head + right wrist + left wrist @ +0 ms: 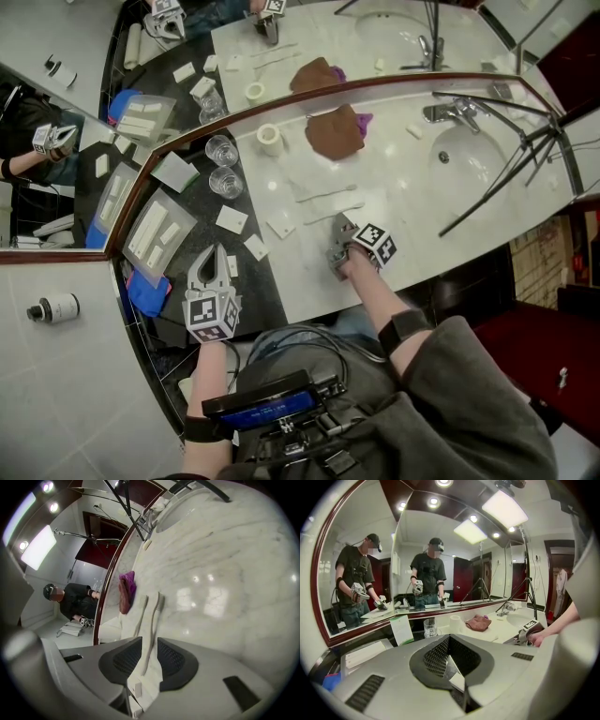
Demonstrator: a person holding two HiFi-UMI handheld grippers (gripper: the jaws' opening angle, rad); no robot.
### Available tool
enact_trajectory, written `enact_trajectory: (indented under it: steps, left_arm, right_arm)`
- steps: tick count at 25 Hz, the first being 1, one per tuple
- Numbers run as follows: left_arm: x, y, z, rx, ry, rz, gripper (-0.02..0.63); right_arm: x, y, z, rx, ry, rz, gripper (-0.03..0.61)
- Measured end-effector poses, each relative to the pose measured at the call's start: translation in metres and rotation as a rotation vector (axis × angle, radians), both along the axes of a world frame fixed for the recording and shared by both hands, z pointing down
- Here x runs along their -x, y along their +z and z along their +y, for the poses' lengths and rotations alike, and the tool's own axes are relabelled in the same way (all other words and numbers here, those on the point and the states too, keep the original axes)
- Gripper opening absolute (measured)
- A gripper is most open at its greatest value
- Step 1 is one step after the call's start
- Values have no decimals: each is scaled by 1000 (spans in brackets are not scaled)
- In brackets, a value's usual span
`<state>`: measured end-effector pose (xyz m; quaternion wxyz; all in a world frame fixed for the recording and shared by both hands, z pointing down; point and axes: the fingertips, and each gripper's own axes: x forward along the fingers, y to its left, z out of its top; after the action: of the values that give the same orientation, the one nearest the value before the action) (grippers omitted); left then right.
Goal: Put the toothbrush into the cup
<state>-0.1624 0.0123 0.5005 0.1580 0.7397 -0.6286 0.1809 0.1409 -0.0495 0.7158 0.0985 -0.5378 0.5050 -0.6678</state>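
Toothbrush first: the slim white plastic toothbrush (153,616) lies flat on the white marble counter (403,197). Its handle runs in between the jaws of our right gripper (149,645). Those jaws stand apart, with the pads on either side of the handle and not clamped on it. A second white toothbrush (139,613) lies just beside it, nearly parallel. Beyond both we see a crumpled brown cloth (333,131). Off to the left, on the dark stone strip (267,286) of the counter, two clear glass cups (222,150) stand upright near the mirror. Our left gripper (449,641) hangs at that left end, its jaws clenched together on nothing.
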Motion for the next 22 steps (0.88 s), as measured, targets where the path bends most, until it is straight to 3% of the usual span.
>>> enact_trajectory:
  steps: [6,9,11,16,22]
  left_arm:
    - [0,-2,-2,-18,-11,21,2]
    - [-2,-4,-2,-30,-16,37,2]
    - [-6,-5,-2,-32,-10,46,2]
    - [-4,-5,-1,-48,-22,56,2]
    - [0,-7,2,-55,-32,61,2]
  right_arm:
    - [-8,-25,-8,-67,-85,58,120]
    - [-11,-56,-20,-163,-160,100,117]
    - [-11,-81,-29,-242,-223,139,73]
    - [-11,-135,-47,-402,-388,305,2]
    - [-5,-180,-46,-579,-632,611,2]
